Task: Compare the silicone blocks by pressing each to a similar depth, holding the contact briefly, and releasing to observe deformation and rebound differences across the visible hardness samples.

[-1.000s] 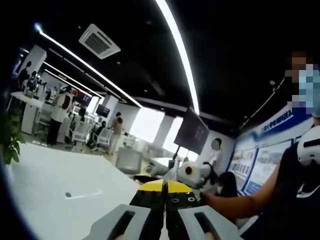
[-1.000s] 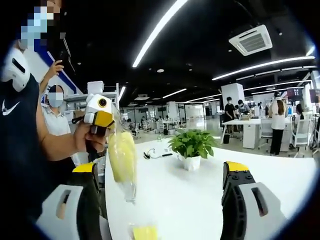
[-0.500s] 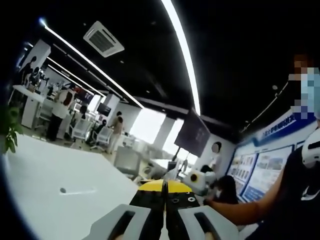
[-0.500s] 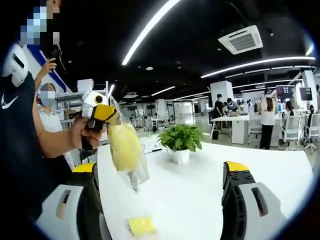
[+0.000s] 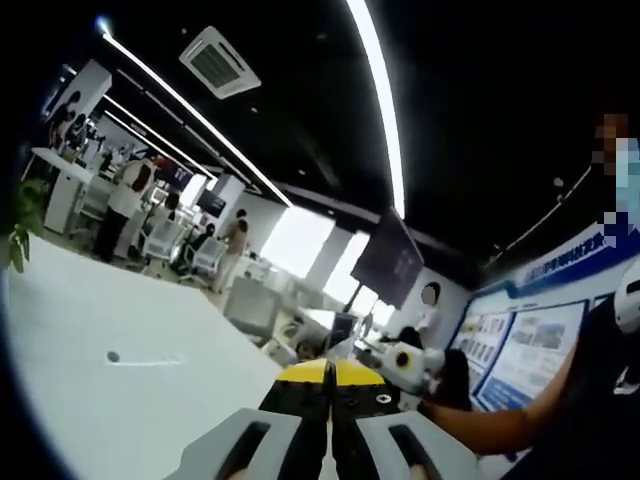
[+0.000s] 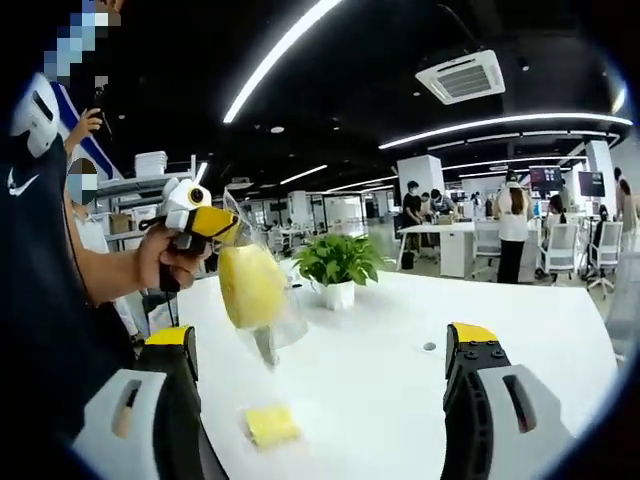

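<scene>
Yellow silicone shows in two places in the right gripper view: one block (image 6: 271, 425) lies flat on the white table (image 6: 400, 390), in front of the potted plant (image 6: 335, 266), and another yellow piece sits inside a clear bag (image 6: 255, 295) hanging above the table, nearer the camera than the plant. The left gripper (image 6: 212, 226) holds that bag by its top, jaws pinched together on the plastic. In the left gripper view those jaws meet tip to tip, though the bag itself drops out of sight below them. The right gripper (image 6: 325, 400) stands wide open with nothing between its jaws, raised above the table and the loose block.

Judging by this, no pressing is under way; the samples seem to be only partly laid out, so the whole press, hold and release comparison remains.

Hard to tell: how many pieces the bag holds and whether they differ in hardness. The table's near edge is cut off by the right gripper's own jaws.
</scene>
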A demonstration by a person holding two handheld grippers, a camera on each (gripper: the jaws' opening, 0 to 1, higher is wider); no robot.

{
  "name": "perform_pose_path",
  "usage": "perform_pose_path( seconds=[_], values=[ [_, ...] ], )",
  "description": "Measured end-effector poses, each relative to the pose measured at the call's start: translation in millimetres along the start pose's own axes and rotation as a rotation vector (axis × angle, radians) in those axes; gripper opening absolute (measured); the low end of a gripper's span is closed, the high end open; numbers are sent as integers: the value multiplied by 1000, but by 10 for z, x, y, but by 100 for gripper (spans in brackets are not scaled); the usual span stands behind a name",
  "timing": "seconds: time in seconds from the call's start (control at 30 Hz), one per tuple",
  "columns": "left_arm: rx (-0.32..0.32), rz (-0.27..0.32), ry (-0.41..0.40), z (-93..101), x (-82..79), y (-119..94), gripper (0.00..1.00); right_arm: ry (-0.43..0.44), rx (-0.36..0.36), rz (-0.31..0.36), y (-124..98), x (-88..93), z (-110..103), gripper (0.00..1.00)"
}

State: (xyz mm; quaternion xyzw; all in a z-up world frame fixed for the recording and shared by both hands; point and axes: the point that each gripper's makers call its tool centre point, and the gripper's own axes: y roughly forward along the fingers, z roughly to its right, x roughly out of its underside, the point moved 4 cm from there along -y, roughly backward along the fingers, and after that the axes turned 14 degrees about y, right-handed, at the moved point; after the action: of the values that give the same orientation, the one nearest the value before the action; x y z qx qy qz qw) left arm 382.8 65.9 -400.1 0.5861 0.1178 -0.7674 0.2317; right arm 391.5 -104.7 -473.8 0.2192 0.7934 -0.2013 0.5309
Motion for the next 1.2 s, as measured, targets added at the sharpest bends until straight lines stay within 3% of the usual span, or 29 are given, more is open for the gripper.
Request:
perform_pose_path(
  seconds=[0.17, 0.53, 0.73, 1.2],
  values=[
    [9, -8, -23, 51, 123, 89, 0, 36, 45, -27, -177, 225, 94, 97],
    [19, -23, -62, 124, 350, 229, 0, 55, 116, -28, -520, 494, 137, 97],
    [37, -28, -153, 172, 577, 296, 0, 74, 147, -45, -609, 650, 195, 97],
    [31, -97, -214, 126, 996, 387, 0, 106, 178, -59, -696, 821, 229, 97]
  ],
)
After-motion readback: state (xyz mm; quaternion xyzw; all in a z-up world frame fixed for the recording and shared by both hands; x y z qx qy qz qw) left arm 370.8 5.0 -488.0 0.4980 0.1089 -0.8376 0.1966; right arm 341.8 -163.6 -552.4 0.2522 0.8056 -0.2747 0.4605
